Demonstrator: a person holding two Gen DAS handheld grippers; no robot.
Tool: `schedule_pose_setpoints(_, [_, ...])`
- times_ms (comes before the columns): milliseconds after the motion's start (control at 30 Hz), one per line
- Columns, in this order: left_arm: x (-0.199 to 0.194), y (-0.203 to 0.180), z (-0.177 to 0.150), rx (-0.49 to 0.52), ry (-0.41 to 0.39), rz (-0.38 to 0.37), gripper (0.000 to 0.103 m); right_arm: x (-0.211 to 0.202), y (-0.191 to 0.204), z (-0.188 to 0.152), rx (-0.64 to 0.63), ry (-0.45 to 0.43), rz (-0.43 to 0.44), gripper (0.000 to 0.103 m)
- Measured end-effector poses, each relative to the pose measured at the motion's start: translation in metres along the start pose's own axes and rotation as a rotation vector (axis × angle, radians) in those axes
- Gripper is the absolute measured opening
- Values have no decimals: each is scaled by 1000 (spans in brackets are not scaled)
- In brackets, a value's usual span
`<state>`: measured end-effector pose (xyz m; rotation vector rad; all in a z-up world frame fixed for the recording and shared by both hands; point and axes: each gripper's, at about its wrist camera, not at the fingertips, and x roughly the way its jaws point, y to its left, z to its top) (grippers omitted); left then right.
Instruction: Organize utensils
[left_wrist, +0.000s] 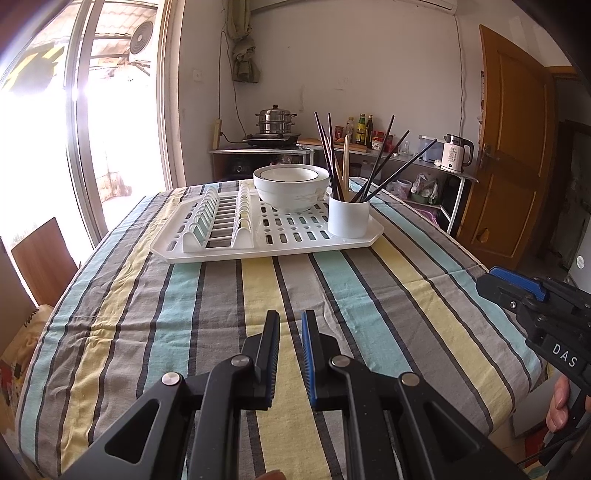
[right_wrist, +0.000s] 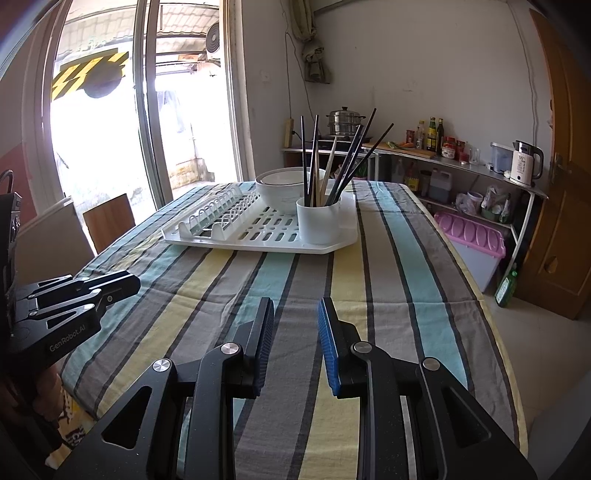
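Both pairs of tongs hang over the near end of the table (left_wrist: 369, 295), well short of anything they might handle. The left tongs (left_wrist: 291, 354) have their pads drawn close with a narrow slit of striped cloth showing between them and nothing held; the right tongs (right_wrist: 296, 343) stand a little wider apart, also with nothing in them. At the far end sits the white drying rack (left_wrist: 280, 243), and on its right corner a white cup (left_wrist: 348, 218) holds the chopsticks (left_wrist: 332, 162), mostly dark ones with a pale pair among them, fanned out at loose angles. Just behind the cup, touching or nearly so, a stack of white bowls (left_wrist: 291, 188) rests on the rack's slotted floor, while the plate slots on the left side stand unfilled. To my eye the chopsticks are already gathered in the cup and no stray utensil lies on the cloth, so this looks like either the very start or the close of the tidying; I cannot tell which. If more is to be done, one hand would need to reach across the table toward the cup, open enough to take a thin stick, and close on it near the upper end without knocking the cup or the bowls beside it.
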<state>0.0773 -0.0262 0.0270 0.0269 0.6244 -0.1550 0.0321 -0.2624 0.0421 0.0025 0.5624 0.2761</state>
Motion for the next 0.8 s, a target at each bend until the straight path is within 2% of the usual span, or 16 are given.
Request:
schedule_pose_setpoints(267, [3,-1,-1,10,6,22,11,0,0,0,-1,2,1,26])
schedule_pose_setpoints(800, [4,3,-3,-14,2,7,11,0,1,-1,-2,1,0,26])
